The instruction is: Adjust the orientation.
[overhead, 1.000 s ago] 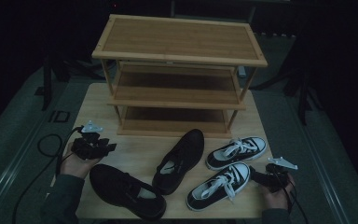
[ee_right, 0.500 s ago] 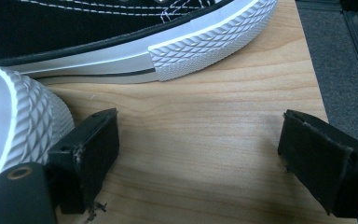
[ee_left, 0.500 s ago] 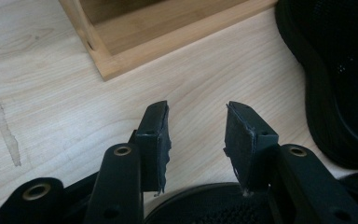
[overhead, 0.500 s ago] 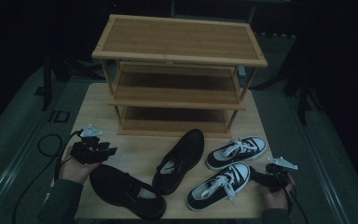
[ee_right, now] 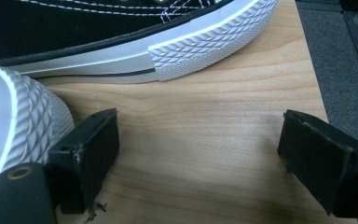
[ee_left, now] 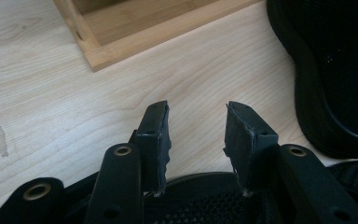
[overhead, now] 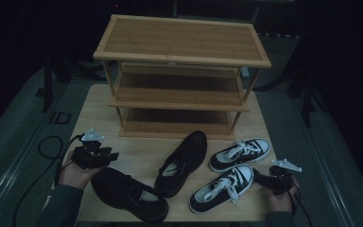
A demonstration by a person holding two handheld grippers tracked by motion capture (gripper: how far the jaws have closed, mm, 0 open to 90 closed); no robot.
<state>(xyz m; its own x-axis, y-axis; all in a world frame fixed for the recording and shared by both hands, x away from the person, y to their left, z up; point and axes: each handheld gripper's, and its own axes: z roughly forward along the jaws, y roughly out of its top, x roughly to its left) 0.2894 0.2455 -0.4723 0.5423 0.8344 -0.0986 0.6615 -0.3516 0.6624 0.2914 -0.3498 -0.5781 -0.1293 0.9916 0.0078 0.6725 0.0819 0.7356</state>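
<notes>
Since the earlier frames, left gripper (overhead: 105, 156) sits slightly lower and nearer the table's front edge, above the heel of the nearest black shoe; all else holds its place.

Item, left: left gripper, black two-jaw tool with grey plate on top, held in the person's left hand (overhead: 74, 172). Jaws partly open, nothing between them; in the left gripper view they (ee_left: 195, 135) hover over bare wood with dark mesh fabric just below.

Item: low black mesh slip-on shoe (overhead: 128, 195), lying at the front left of the pale wooden table (overhead: 137, 156), toe toward the front edge.

Item: second black shoe of the pair (overhead: 182, 161), mid-table, angled toward the three-tier bamboo shoe rack (overhead: 182, 71) standing at the table's back.

Item: black canvas sneaker with white laces and rubber toe cap (overhead: 223, 188), front right.

Item: matching sneaker (overhead: 239, 153), just behind it.

Item, right: right gripper (overhead: 260, 178), in the right hand (overhead: 280, 198), at the near sneaker's toe. Jaws wide open and empty; in the right gripper view its left jaw stands just beside the ribbed toe cap (ee_right: 28, 126).
</notes>
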